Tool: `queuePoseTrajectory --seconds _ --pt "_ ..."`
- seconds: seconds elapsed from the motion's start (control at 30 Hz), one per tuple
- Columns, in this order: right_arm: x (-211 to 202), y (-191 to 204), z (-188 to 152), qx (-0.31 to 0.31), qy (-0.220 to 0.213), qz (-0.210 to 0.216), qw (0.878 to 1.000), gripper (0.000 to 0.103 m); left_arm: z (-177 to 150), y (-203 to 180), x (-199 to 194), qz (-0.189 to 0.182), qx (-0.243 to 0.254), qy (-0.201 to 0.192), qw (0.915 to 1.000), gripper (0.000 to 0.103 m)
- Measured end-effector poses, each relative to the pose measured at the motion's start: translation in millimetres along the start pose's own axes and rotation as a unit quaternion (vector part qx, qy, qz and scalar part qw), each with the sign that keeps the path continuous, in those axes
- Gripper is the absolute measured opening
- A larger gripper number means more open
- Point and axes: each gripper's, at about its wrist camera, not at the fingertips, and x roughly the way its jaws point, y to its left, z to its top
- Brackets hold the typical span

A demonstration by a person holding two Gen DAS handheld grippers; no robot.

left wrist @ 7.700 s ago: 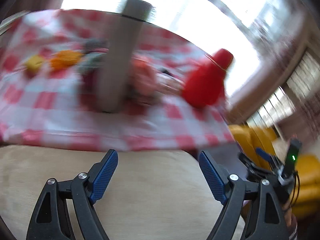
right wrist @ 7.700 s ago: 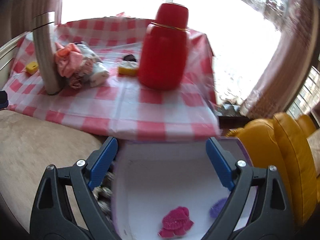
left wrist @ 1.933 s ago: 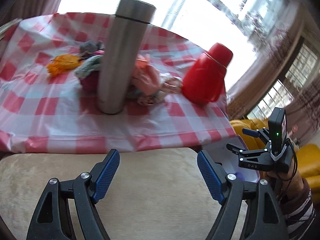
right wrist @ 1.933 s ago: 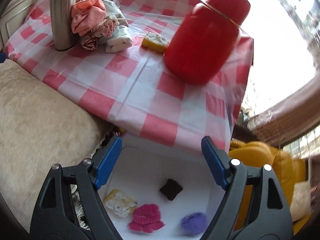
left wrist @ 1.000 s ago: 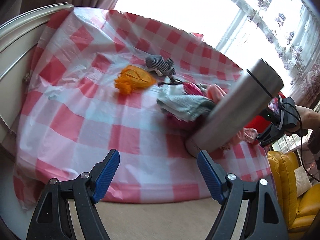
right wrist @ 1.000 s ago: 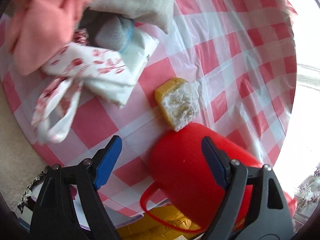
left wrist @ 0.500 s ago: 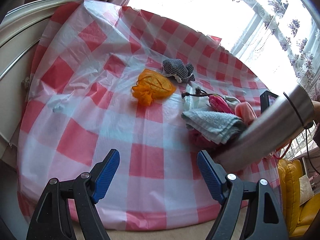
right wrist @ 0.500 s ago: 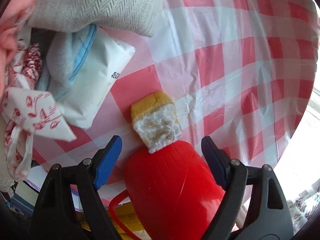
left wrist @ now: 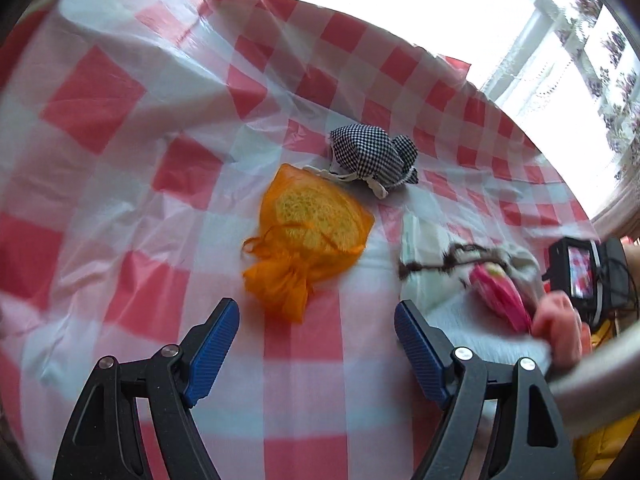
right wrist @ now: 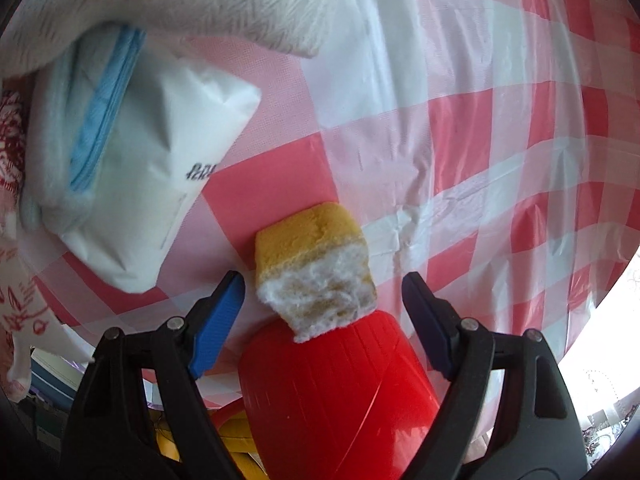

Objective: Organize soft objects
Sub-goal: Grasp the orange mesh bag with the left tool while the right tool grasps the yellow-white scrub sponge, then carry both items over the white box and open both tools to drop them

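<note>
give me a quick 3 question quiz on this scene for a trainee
1. True or false: the right gripper is shut on the yellow sponge.
2. Which lies nearest ahead of the left gripper? A. orange mesh pouch B. checked pouch C. pink item
3. What red thing stands right by the sponge?

Key: 1. False, the jaws are open. 2. A. 3. The red jug.

A table is covered by a glossy red-and-white checked plastic tablecloth (left wrist: pixel 132 128), creased in places. Strong daylight is admitted through a large window with floral net curtains (left wrist: pixel 592 52). A yellow leather seat (left wrist: pixel 600 440) is glimpsed beside the table.
</note>
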Motion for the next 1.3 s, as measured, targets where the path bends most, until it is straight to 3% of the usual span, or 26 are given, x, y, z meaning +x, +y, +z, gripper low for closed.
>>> queuePoseTrajectory --seconds 0.1,0.17,0.3,0.37,0.43,0.53,0.63,0.83,1.03,1.3 --pt "1 -3 2 0.001 0.002 0.012 1.0 0.07 18 0 24 0.012 -0.004 0.005 0.9999 0.084" --pt "2 -5 3 -0.002 0.005 0.015 1.0 0.064 23 -5 42 0.03 0.018 0.036 0.9987 0.084" --pt "-6 0 8 -0.008 0.008 0.022 1.0 0.055 26 -14 62 0.05 0.053 0.053 0.9959 0.084" --pt "-10 7 9 -0.005 0.006 0.022 1.0 0.053 27 -17 67 0.078 0.067 0.053 0.9933 0.074" --pt "-13 6 8 0.005 -0.003 0.024 1.0 0.051 26 -20 68 0.092 0.081 0.051 0.9911 0.048" --pt "-18 5 1 0.03 -0.023 0.029 0.999 0.05 23 -19 64 0.079 0.078 0.05 0.9925 0.03" --pt "-25 2 -5 0.059 -0.043 0.028 0.997 0.05 14 -20 55 0.086 0.08 0.042 0.9923 0.022" --pt "-30 12 -22 0.117 -0.078 0.033 0.99 0.05 -3 -17 34 0.081 0.053 0.036 0.9946 0.018" --pt "-39 18 -54 0.206 -0.135 0.042 0.968 0.05 -31 -9 8 0.079 0.029 0.024 0.9962 0.017" --pt "-48 65 -103 0.313 -0.22 0.052 0.922 0.049 -72 -5 -27 0.069 -0.003 0.011 0.9975 0.016"
